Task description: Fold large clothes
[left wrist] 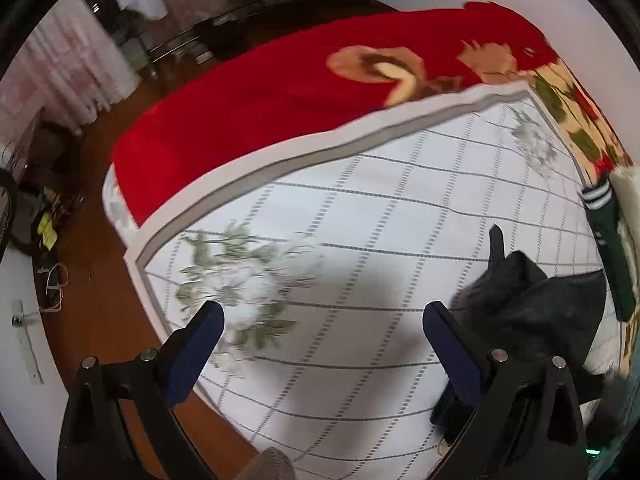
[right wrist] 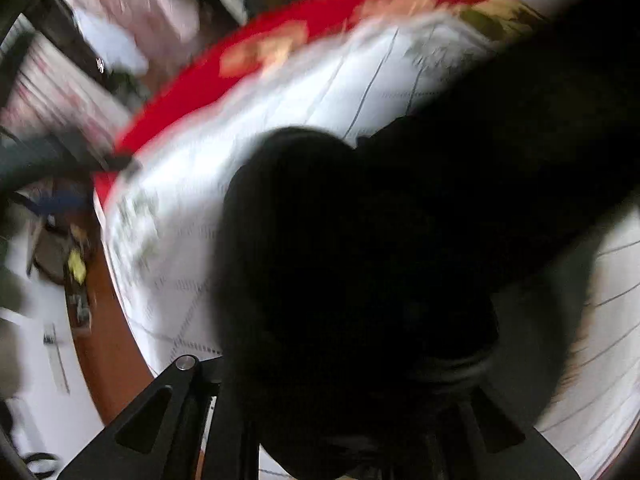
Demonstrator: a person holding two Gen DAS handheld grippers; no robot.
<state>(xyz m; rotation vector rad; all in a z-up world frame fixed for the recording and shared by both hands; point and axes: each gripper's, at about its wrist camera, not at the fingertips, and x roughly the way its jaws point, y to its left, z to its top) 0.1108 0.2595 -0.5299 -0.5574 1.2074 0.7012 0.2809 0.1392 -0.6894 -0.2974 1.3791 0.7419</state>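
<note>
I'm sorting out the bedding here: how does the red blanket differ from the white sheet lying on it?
The red blanket is deep red with large tan and cream flowers; the white sheet is pale, crossed by a grey dashed grid with faint green sprigs. The red blanket lies underneath and shows beyond the sheet's far edge; the white sheet lies on top, with a plain grey-lined border. Both lie spread flat on the bed.

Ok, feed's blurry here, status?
Left gripper open, empty. Right gripper buried under black garment, state unclear. Garment bunched on white checked sheet.
</note>
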